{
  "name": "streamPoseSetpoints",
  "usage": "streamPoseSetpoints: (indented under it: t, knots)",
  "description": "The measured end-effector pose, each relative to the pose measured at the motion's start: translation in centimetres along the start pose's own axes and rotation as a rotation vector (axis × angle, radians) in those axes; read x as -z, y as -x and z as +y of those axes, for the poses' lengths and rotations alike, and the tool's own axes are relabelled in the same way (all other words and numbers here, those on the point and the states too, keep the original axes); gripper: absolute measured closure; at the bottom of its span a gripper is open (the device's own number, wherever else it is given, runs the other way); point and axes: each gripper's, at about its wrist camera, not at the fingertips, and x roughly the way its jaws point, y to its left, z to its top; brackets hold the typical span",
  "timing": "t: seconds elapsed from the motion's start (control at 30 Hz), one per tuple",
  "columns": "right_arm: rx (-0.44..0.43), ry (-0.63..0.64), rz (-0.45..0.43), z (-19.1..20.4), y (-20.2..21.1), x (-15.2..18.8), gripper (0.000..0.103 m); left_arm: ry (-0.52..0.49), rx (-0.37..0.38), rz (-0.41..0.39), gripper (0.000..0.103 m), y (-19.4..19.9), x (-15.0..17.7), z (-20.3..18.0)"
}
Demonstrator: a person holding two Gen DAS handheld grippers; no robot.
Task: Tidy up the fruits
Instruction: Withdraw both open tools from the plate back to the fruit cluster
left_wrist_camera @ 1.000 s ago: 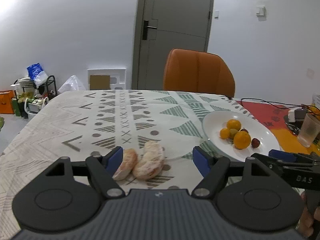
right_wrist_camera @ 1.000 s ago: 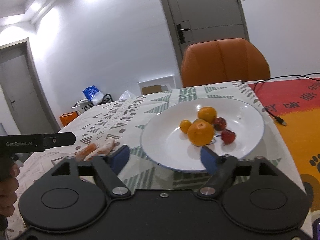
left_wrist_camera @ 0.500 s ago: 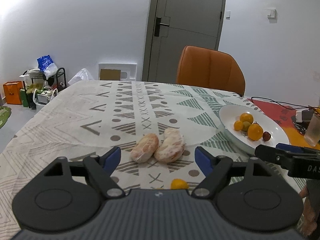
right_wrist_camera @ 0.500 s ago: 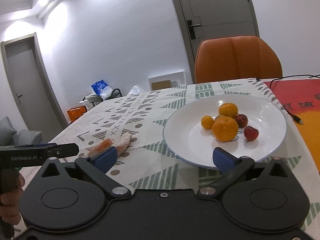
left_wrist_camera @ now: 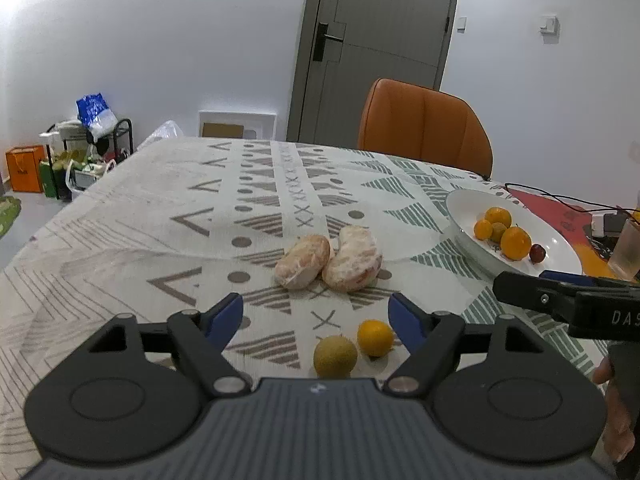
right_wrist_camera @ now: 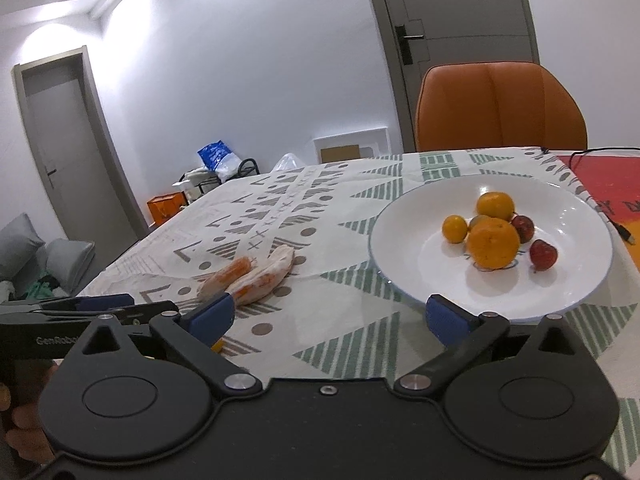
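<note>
Two peeled pomelo pieces (left_wrist_camera: 330,256) lie side by side on the patterned tablecloth; they also show in the right wrist view (right_wrist_camera: 250,276). A small orange (left_wrist_camera: 375,337) and a greenish-yellow fruit (left_wrist_camera: 335,356) lie close in front of my left gripper (left_wrist_camera: 316,314), which is open and empty above the cloth. A white plate (right_wrist_camera: 580,280) holds oranges (right_wrist_camera: 493,243) and small red fruits (right_wrist_camera: 543,255); it also shows in the left wrist view (left_wrist_camera: 560,250). My right gripper (right_wrist_camera: 328,314) is open and empty, just before the plate's near rim.
An orange chair (left_wrist_camera: 424,128) stands at the table's far side. A black cable (left_wrist_camera: 560,200), a charger and a glass (left_wrist_camera: 628,248) lie on the red mat at the right. Bags and a rack (left_wrist_camera: 80,148) stand on the floor at the left.
Both grippers have drawn back and risen. The small orange and the greenish fruit have come into the left wrist view. Both stay open.
</note>
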Motion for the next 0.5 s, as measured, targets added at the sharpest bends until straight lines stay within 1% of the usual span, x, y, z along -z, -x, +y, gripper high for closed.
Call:
streamPoseSetpoints:
  t: [0.2,0.3,0.4,0.5]
  knots:
    - [-0.008,0.015,0.019,0.7,-0.5,0.2,0.000,0.010,0.008,0.007,0.028,-0.2,0.5,0.5]
    - [-0.012,0.020,0.026,1.0,-0.8,0.3,0.000,0.012,0.012,0.012,0.031,-0.3,0.7,0.6]
    - [-0.018,0.025,0.035,1.3,-1.0,0.4,0.000,0.015,0.019,0.018,0.036,-0.5,1.0,0.7]
    - [-0.029,0.032,0.041,1.8,-1.2,0.6,0.000,0.020,0.024,0.028,0.043,-0.8,1.3,0.8]
